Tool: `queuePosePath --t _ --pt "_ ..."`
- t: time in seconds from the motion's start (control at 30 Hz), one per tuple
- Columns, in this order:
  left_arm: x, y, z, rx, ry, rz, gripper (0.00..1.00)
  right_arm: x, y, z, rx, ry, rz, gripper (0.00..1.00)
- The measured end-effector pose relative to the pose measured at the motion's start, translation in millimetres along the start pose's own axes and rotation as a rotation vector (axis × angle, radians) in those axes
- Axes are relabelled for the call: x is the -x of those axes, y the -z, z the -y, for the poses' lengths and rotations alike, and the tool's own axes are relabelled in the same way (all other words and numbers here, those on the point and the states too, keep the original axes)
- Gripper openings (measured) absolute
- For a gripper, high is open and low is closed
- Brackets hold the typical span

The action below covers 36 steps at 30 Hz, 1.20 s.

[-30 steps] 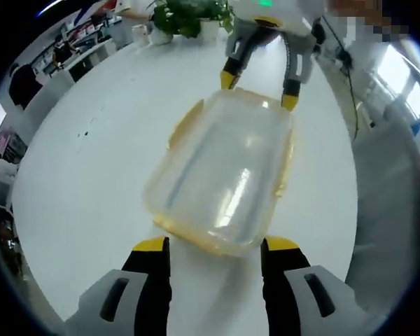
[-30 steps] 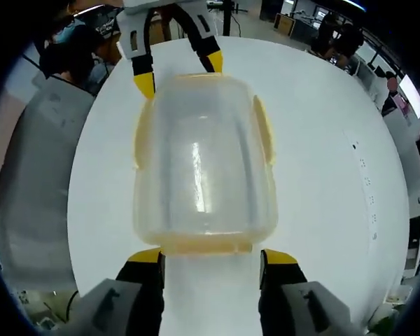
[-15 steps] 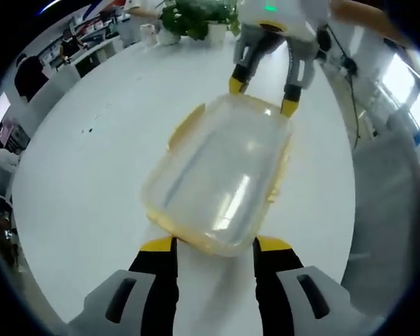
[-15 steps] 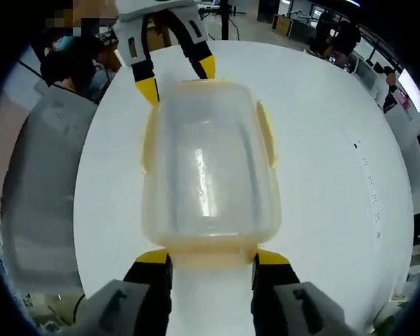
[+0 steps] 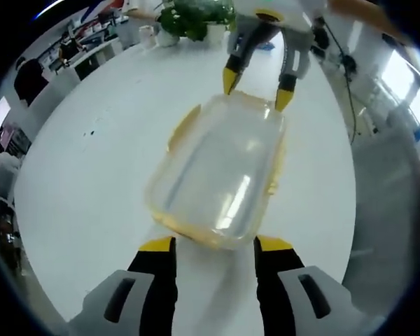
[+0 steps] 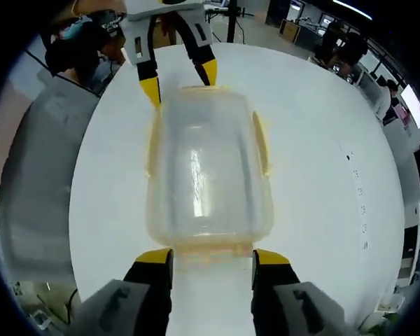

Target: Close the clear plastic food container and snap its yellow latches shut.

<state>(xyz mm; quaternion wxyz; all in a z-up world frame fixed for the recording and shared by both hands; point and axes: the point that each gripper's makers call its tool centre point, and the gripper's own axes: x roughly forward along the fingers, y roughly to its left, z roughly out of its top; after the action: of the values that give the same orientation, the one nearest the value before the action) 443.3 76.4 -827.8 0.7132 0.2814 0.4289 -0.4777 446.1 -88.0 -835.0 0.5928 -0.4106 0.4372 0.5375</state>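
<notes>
A clear plastic container [image 5: 217, 171] with its lid on lies on the white round table [image 5: 91, 189]. Yellow latches [image 5: 184, 126] run along its long sides. My left gripper [image 5: 215, 245] is open, and the container's near end sits just ahead of its yellow tips. At the far end my right gripper [image 5: 256, 89] is open, one tip at each corner. From the other side the container [image 6: 206, 175] has a yellow end latch [image 6: 213, 247] lying between the tips of my open right gripper [image 6: 211, 255]. My left gripper [image 6: 180, 82] stands at the far end.
A potted plant [image 5: 196, 14] and a white cup [image 5: 149, 31] stand at the table's far edge. A person in grey [image 6: 38, 161] is close beside the table. Desks and other people fill the background. White table [image 6: 322, 182] lies bare on both sides of the container.
The jaws of both grippers have narrowed a little around the container's ends. The container has stayed in place, and both views have shifted slightly.
</notes>
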Motion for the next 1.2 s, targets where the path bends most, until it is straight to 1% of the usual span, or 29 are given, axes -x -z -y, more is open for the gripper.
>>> queuePosePath --t 0.07,0.2,0.23,0.3,0.33,0.5,0.6,0.67,0.73,0.8,0.9,1.0,1.13,1.2 --pt "1.3 -1.2 -1.3 -0.016 0.0 0.006 0.48 -0.5 -2.3 -2.5 0.008 -0.006 0.015 0.53" --pt "1.9 -4.1 -3.7 -0.039 0.002 0.017 0.53 -3.4 -7.9 -9.1 0.014 -0.021 0.037 0.75" --pt "1.8 -4.5 -4.1 -0.04 0.002 0.019 0.54 -4.3 -8.9 -10.4 0.011 -0.024 0.04 0.79" --pt "0.3 -5.3 -5.9 -0.04 0.002 0.021 0.57 -6.7 -11.7 -11.8 -0.005 -0.029 0.054 0.85" --pt "-0.4 -5.6 -6.5 -0.038 0.002 0.021 0.58 -7.5 -12.5 -11.2 -0.01 -0.026 0.057 0.86" --pt "-3.4 -7.4 -5.5 -0.034 0.005 0.025 0.59 -11.5 -18.9 -3.5 -0.034 0.014 0.078 0.87" --pt "-7.5 -6.6 -3.5 -0.031 0.012 0.021 0.59 -14.1 -22.9 0.4 -0.068 0.032 0.094 0.83" --pt "-9.1 -6.6 -1.4 -0.029 0.018 0.02 0.59 -15.7 -23.0 0.7 -0.077 0.028 0.09 0.8" --pt "-10.8 -7.0 0.4 -0.029 0.021 0.018 0.6 -16.1 -22.5 -0.7 -0.08 0.019 0.087 0.75" --pt "-11.5 -5.3 0.4 -0.038 0.02 0.011 0.6 -15.5 -22.7 0.1 -0.084 0.023 0.089 0.75" --pt "-11.6 -4.5 0.6 -0.031 0.019 0.011 0.58 -15.6 -22.6 0.0 -0.087 0.021 0.091 0.74" --pt "-12.2 -4.0 -0.1 -0.024 0.015 0.012 0.57 -15.0 -22.4 -1.7 -0.092 0.0 0.088 0.73" --pt "-14.6 -2.1 1.3 -0.024 0.013 -0.004 0.57 -15.3 -22.5 -2.1 -0.075 -0.011 0.071 0.72" --pt "-15.7 -0.5 -0.2 -0.024 -0.004 -0.012 0.55 -15.8 -22.6 -1.9 -0.067 -0.011 0.068 0.72"
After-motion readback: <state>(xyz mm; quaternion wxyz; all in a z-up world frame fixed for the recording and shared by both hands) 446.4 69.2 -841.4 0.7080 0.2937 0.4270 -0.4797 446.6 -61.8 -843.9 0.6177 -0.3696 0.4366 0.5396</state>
